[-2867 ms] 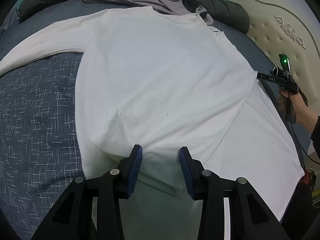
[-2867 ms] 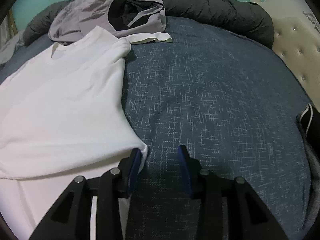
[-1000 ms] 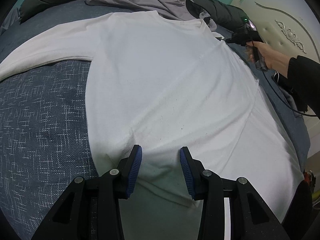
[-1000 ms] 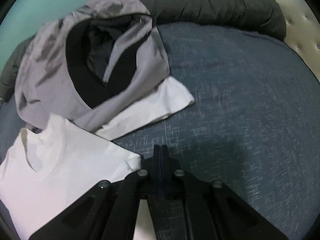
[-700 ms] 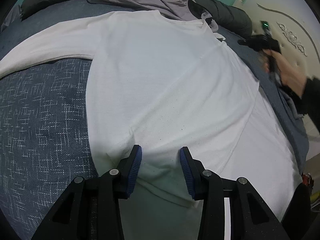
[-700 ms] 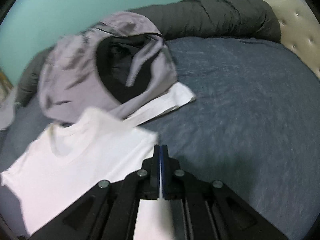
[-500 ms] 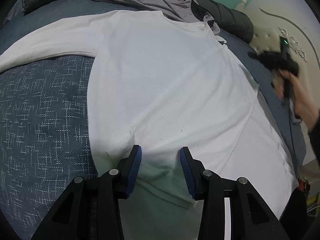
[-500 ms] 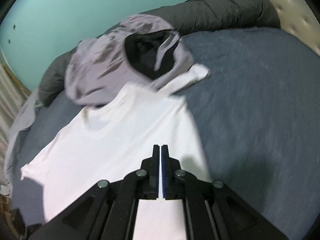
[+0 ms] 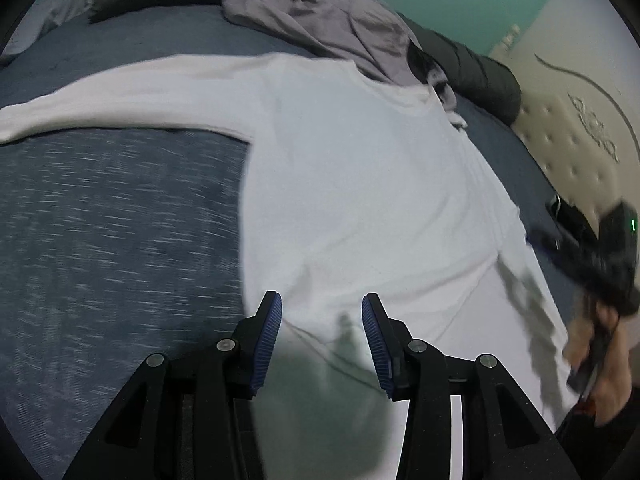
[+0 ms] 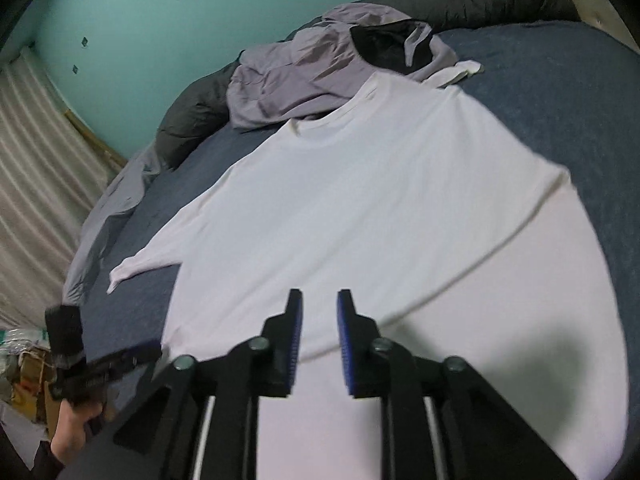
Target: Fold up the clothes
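No readable text, label, brand or number showing anywhere, white shirt (image 9: 360, 184) lying plain and unprinted, gripper bodies bearing no legible marking, everything at the frame edges blurring past reading

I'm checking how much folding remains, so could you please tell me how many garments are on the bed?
2 clearly: a white long-sleeved shirt spread flat mid-bed, and a crumpled grey garment just beyond its collar. More may be hidden beneath that heap.

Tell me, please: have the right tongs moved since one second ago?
Yes. The right tongs were near the grey jacket at the shirt's collar; now they hang open over the white shirt lower part, far from the jacket.
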`<state>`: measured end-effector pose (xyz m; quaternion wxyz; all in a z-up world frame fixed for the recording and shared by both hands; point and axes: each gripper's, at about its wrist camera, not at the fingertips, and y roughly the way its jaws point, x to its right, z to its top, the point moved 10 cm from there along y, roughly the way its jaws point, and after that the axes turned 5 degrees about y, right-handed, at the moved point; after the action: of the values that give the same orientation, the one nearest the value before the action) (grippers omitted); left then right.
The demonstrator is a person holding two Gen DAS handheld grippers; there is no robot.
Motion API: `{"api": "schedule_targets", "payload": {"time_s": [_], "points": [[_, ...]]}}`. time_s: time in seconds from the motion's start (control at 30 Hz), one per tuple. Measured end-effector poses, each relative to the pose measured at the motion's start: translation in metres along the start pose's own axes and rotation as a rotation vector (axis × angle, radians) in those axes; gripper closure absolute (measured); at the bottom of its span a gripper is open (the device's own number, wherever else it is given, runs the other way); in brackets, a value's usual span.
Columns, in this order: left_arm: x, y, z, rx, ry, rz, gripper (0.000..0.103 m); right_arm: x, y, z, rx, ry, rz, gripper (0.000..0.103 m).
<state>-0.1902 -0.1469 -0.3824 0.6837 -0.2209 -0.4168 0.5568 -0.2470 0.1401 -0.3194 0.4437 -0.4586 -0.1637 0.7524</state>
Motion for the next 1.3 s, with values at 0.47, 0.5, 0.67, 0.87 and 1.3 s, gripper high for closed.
{"api": "schedule_targets", "payload": {"time_s": [0.47, 0.5, 0.67, 0.87, 1.3], "points": [[-0.134, -0.059, 0.035, 0.037, -0.278, 0.131, 0.037, -0.014, 0.003, -0.006, 0.002, 0.018, 0.097, 0.078], [-0.149, -0.065, 0.040, 0.045, -0.300, 0.150, 0.037, -0.016, 0.004, -0.005, 0.004, 0.016, 0.101, 0.078], [-0.215, -0.081, 0.063, 0.080, -0.390, 0.213, 0.036, -0.016, 0.008, -0.002, 0.005, 0.011, 0.103, 0.076], [-0.292, -0.093, 0.074, 0.128, -0.506, 0.281, 0.036, -0.008, 0.019, -0.005, -0.015, 0.024, 0.083, 0.075], [-0.394, -0.102, 0.075, 0.235, -0.703, 0.340, 0.034, -0.013, 0.022, -0.002, 0.011, -0.002, 0.055, 0.075]]}}
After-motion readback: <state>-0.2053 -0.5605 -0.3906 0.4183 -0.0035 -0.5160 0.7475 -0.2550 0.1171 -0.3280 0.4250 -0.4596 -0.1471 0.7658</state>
